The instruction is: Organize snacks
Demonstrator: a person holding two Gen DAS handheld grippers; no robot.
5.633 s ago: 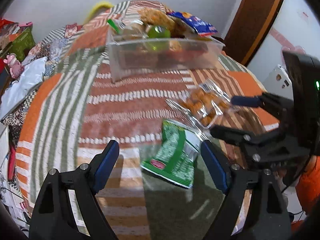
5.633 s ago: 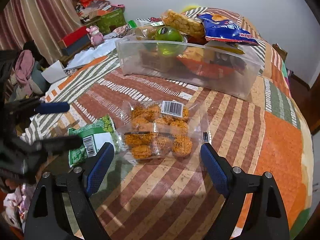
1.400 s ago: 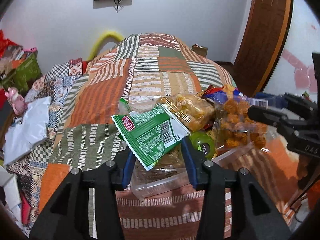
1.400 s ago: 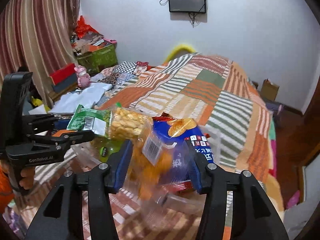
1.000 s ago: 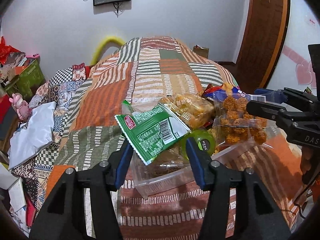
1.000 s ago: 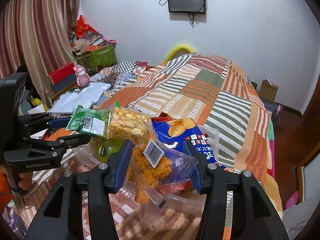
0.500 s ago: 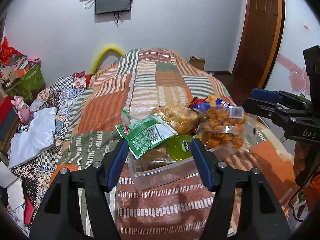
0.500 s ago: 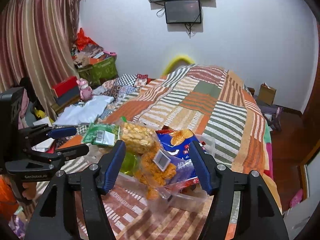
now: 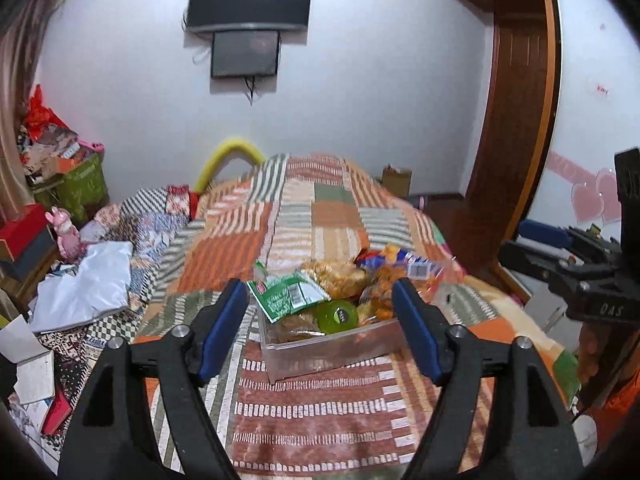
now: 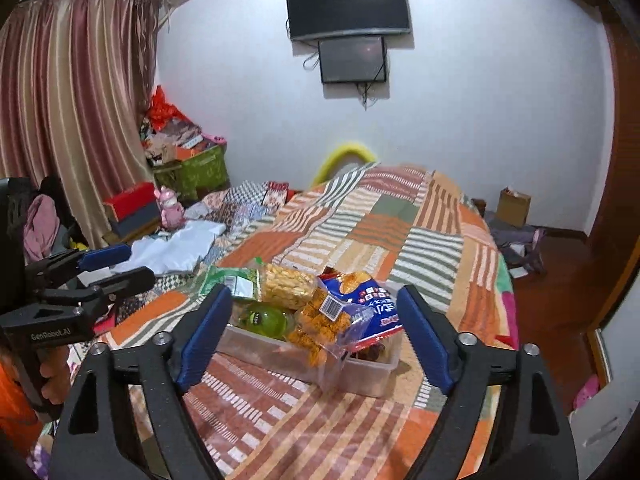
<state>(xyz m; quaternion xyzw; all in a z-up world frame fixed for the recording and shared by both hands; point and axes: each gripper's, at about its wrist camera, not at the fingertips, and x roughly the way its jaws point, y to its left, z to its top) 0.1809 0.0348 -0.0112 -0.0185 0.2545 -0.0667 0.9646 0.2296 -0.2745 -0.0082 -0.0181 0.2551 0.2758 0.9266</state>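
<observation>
A clear plastic bin (image 9: 328, 350) (image 10: 280, 354) stands on the patchwork bed, heaped with snacks. A green packet (image 9: 286, 300) (image 10: 230, 280) lies on its left side. Over its right rim hangs a clear bag of orange snacks (image 9: 380, 292) (image 10: 320, 328). A blue chip bag (image 10: 368, 304), a yellow cracker bag (image 10: 286, 280) and a green round tub (image 9: 338, 316) fill the rest. My left gripper (image 9: 320, 300) (image 10: 128, 264) and right gripper (image 10: 314, 300) (image 9: 520, 240) hang short of the bin. Both sets of jaws are opening, with nothing between them.
The quilt (image 9: 320, 408) stretches in front of and behind the bin. Clothes, boxes and a pink toy (image 10: 170, 206) crowd the left side. A wooden door frame (image 9: 508, 140) stands to the right, and a cardboard box (image 10: 514, 200) is on the floor.
Both grippers let go of their packets, the green one and the orange snack bag, which now rest in the bin. Both pulled back and upward while their jaws widened.
</observation>
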